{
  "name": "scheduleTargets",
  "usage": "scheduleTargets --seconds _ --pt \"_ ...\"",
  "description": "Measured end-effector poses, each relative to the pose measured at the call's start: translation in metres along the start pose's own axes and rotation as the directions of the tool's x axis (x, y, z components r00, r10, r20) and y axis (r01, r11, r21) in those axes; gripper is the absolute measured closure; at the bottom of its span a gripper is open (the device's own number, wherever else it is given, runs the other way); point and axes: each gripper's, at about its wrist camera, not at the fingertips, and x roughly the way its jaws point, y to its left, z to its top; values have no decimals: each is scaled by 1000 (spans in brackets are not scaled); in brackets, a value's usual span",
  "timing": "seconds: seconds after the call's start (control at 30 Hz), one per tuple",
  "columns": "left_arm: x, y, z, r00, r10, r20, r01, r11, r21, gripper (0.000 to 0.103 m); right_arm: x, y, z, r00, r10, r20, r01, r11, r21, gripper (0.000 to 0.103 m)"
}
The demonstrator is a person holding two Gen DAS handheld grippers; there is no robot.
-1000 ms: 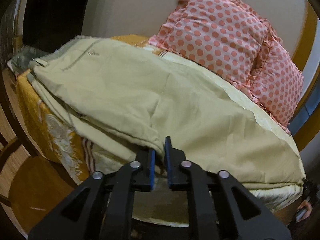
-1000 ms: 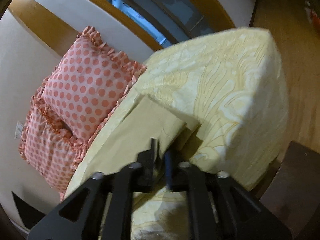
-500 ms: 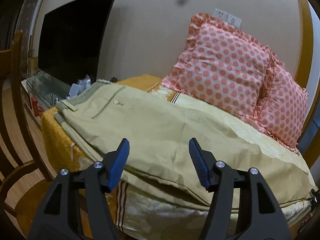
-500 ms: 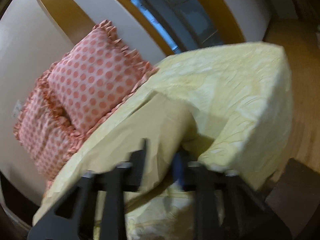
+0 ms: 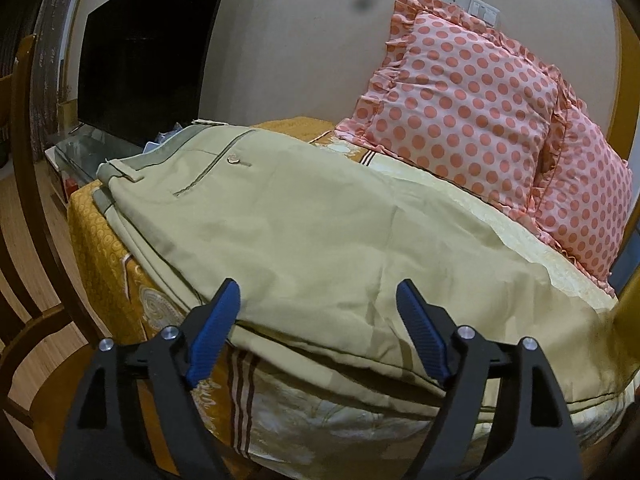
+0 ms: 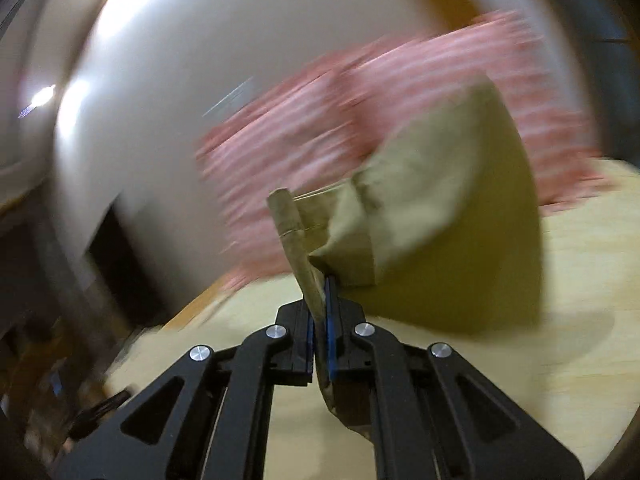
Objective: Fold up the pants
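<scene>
Now right gripper point(image 6: 320, 344) pinches khaki pants point(image 5: 312, 240) hem, left gripper point(image 5: 318, 320) gaping empty; carry hem squarely to waistband at bed point(image 5: 100, 248) edge.

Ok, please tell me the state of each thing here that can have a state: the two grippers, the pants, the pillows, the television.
left gripper: open, empty, fingers spread above the pants' near edge.
right gripper: shut on the pants' hem end, lifting it.
pants: lying flat on the bed, waistband far left; one end raised in the right wrist view.
pillows: upright, leaning against the wall.
television: screen dark.
bed: covered with a yellow patterned spread.
</scene>
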Motion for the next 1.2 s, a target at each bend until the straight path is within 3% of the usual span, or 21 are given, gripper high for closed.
scheduleTargets --seconds 0.07,0.1,0.2,0.23,0.27,0.33,0.4,0.43,0.47,0.53,0.6,0.67,0.83,1.0,1.1,1.2 --pt "-4 3 2 1000 -15 7 15 1000 -21 23 42 40 -26 984 98 -150 -109 992 -67 98" --pt "-5 7 4 1000 -27 12 28 999 -31 23 60 58 -43 962 121 -245 -149 984 -102 98" --pt "-16 23 8 999 1 52 2 998 -58 22 91 102 -97 857 113 -503 -252 943 -218 85" --pt "-17 30 9 998 16 62 -11 998 -67 22 91 111 -107 840 102 -533 -270 930 -248 70" --pt "-18 39 10 997 35 71 -29 996 -86 21 83 118 -112 840 114 -530 -296 916 -272 52" --pt "-16 55 12 996 59 67 -50 990 -130 21 66 124 -104 869 155 -470 -316 905 -284 32" --pt "-15 67 13 996 58 66 -46 984 -170 21 49 122 -87 924 152 -352 -265 916 -301 32" --pt "-12 74 14 996 57 67 -43 980 -193 21 49 119 -81 947 95 -307 -197 926 -322 32" --pt "-12 77 15 996 56 67 -42 979 -201 21 52 117 -80 955 44 -293 -147 929 -339 33" --pt "-8 84 18 996 62 66 -47 975 -219 21 73 114 -86 939 -85 -332 -47 927 -372 34" --pt "-4 89 21 996 59 61 -44 972 -230 21 100 112 -108 862 -157 -482 -48 921 -386 37" --pt "1 95 24 997 56 51 -42 969 -245 21 94 122 -118 874 -166 -458 -57 899 -434 37" --pt "13 102 33 997 65 31 -54 964 -260 21 88 119 -114 878 -108 -466 -81 927 -367 32" --pt "21 94 37 996 90 -4 -89 968 -233 21 94 121 -117 881 -105 -461 -89 921 -379 24" --pt "20 89 36 998 55 -25 -59 962 -266 23 100 117 -118 882 -98 -461 -92 923 -373 22" --pt "19 82 34 999 -38 -39 24 951 -308 26 100 116 -117 882 -92 -463 -96 925 -368 21"
